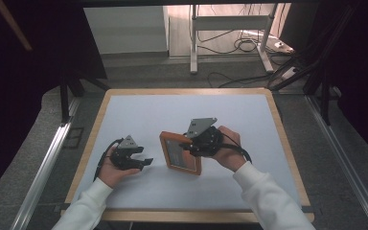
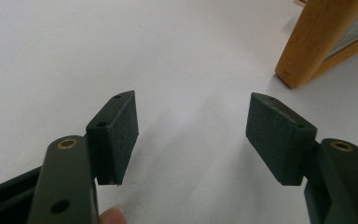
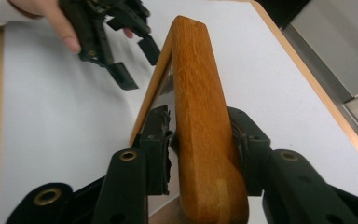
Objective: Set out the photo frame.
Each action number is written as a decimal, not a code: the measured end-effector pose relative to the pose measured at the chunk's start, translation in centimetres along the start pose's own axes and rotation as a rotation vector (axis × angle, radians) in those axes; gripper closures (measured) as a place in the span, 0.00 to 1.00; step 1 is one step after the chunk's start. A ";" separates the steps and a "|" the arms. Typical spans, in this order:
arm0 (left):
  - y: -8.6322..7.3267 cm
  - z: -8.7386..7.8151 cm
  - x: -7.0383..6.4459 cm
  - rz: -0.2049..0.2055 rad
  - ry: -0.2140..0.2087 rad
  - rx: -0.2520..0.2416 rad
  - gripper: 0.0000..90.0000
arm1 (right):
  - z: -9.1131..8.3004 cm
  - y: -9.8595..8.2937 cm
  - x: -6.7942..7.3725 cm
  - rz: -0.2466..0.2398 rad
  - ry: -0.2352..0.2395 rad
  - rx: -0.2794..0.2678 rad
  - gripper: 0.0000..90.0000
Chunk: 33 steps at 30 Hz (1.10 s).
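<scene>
A wooden picture frame point(image 1: 179, 152) with a glass front stands tilted on the white table top point(image 1: 182, 115). My right gripper point(image 1: 195, 143) is shut on its right side rail; in the right gripper view the wooden picture frame point(image 3: 200, 116) runs up between the two jaws, which press on both faces. My left gripper point(image 1: 143, 162) rests low on the table to the left of the frame, open and holding nothing. In the left gripper view the pads point(image 2: 119, 135) stand wide apart over bare table, and a corner of the wooden picture frame point(image 2: 314, 46) shows at the upper right.
The table has a light wooden rim point(image 1: 187, 91). Beyond its far edge stand a white metal stand point(image 1: 230, 28) and cables on the floor point(image 1: 244, 45). A dark curtain point(image 1: 24, 72) hangs at the left.
</scene>
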<state>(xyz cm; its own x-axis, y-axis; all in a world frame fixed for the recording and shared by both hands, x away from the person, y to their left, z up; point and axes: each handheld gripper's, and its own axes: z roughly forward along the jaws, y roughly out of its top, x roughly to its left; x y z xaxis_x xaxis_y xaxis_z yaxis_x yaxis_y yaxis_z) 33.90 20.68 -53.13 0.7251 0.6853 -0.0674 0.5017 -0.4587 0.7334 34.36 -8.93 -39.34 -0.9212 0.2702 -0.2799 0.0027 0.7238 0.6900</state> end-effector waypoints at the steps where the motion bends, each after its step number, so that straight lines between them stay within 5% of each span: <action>1: 0.0 0.0 0.0 0.004 0.001 0.002 0.38 | 0.1 -0.1 -0.2 0.004 -0.006 0.003 0.67; 17: 0.0 0.1 0.0 0.004 0.001 -0.002 0.37 | 1.8 -2.5 -3.8 0.155 -0.064 0.009 0.52; 24: 0.0 0.1 0.0 0.006 -0.001 -0.002 0.37 | 2.1 -2.5 -3.6 0.165 -0.092 -0.006 0.44; 33: 0.0 0.0 0.0 0.002 -0.003 -0.003 0.37 | 0.4 -3.0 -3.0 0.286 -0.165 -0.103 0.26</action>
<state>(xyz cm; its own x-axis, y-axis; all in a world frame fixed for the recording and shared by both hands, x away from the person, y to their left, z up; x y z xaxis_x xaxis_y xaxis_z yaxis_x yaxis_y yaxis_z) 33.89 20.70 -53.15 0.7274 0.6829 -0.0677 0.4988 -0.4584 0.7356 37.24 -11.71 -40.84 -0.8138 0.5576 -0.1637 0.2043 0.5382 0.8177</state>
